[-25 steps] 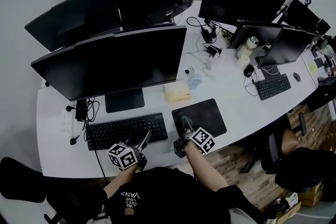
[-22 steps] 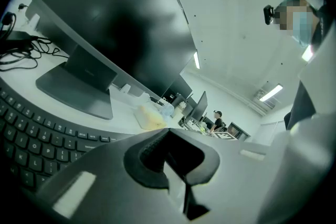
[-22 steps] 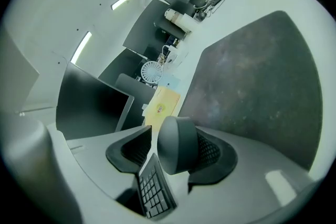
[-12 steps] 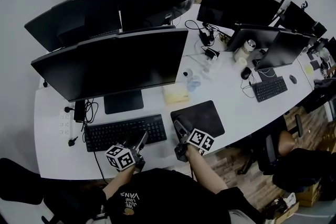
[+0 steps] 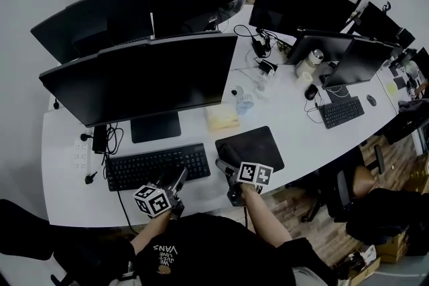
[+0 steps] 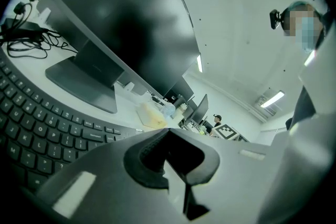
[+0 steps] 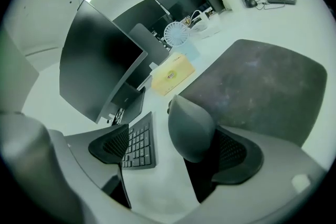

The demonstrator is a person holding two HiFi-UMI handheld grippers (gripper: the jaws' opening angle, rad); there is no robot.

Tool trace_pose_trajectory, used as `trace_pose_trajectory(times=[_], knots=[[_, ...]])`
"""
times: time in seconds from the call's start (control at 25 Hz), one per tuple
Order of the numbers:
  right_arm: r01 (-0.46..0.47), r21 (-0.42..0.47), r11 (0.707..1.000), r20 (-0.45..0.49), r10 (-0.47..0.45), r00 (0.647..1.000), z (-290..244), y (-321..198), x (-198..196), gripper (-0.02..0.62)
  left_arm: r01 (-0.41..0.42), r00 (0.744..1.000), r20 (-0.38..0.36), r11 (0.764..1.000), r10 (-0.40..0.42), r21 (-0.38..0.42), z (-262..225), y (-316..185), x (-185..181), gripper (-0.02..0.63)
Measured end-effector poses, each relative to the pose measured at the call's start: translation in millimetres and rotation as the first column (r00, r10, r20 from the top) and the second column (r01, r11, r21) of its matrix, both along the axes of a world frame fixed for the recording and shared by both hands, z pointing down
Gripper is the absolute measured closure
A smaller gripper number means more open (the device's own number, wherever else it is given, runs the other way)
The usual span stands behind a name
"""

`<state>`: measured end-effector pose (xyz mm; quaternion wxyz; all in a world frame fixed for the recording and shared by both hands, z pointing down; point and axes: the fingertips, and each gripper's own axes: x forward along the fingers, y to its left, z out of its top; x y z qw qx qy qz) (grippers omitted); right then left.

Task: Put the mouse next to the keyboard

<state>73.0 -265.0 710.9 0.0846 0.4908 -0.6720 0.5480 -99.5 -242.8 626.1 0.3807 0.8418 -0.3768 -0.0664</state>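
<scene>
Mouse (image 7: 190,128) between the opening jaws of the right gripper (image 7: 170,157), just right of the keyboard (image 7: 139,145).
Mouse sits at the left edge of the dark mouse pad (image 7: 262,86), in the gap between pad and keyboard's right end, on the white desk (image 5: 74,194); right gripper's jaws stand wide and are opening, left pad clear of the mouse, right pad just beside it, contact there hard to judge; left gripper (image 5: 179,176) hangs at the keyboard's front edge, jaws closed together with nothing between them; large monitor (image 5: 141,80) stands on its foot behind the keyboard; yellow box (image 5: 222,118) lies on the desk behind the mouse pad.
</scene>
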Motion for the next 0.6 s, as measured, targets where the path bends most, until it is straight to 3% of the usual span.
trace_pose_trajectory(times=[0.6], knots=[[0.031,0.038,0.999,0.015,-0.031,0.999,-9.4,13.4,16.3,0.076,0.022,1.000,0.011,1.000,-0.022,0.006,-3.9,15.6,8.1,0.604]])
